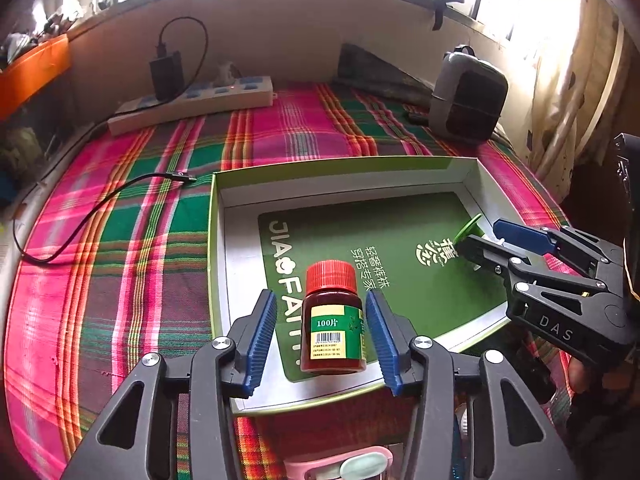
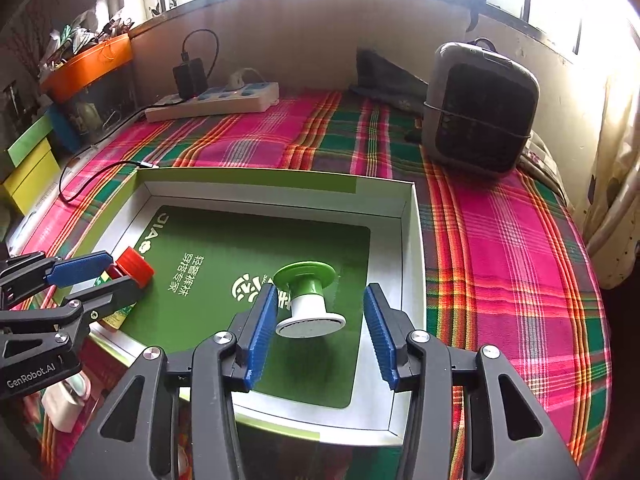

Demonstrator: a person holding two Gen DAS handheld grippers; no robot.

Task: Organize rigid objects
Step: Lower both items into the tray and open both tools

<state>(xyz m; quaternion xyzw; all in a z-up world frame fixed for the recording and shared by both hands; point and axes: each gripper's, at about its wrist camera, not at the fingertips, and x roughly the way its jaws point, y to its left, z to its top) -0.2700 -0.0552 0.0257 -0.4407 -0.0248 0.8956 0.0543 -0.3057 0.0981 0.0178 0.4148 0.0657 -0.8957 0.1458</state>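
The left gripper (image 1: 322, 336) sits over the near left corner of the shallow white cardboard box with the green printed liner (image 1: 224, 240), and between its blue ribbed fingers (image 1: 262, 336) stands the small brown pill bottle with the red screw cap (image 1: 332, 320), upright on the liner. There is daylight on both sides of the bottle: the fingers are spread wide and press on nothing, so the bottle rests on its own base. Its long axis runs straight up, dead centre in the gap, so I'd say a clean pull back toward the near edge is all that's needed.

Over on the right side of the box, the right gripper (image 2: 320, 332) frames the green and white plastic spool-shaped piece (image 2: 308, 300). It lies tipped over on the liner, white disc toward the camera, green disc away, its axis running roughly along the line the gripper points. The fingers (image 2: 380, 336) stand about half apart; the left one is very close to the white body, but I cannot tell whether it touches, and the right one is well clear. No grip, as I read it.

The two grippers are near each other across the box but apart, nothing between them. The box sits on a pink and green plaid bed cover (image 2: 520, 240). Well beyond it lie a white power strip (image 1: 192, 104), a loose black cable (image 1: 100, 208) and a grey and black rounded appliance (image 2: 480, 108); none in the way. A pale pink item shows under the left gripper, unclear what.
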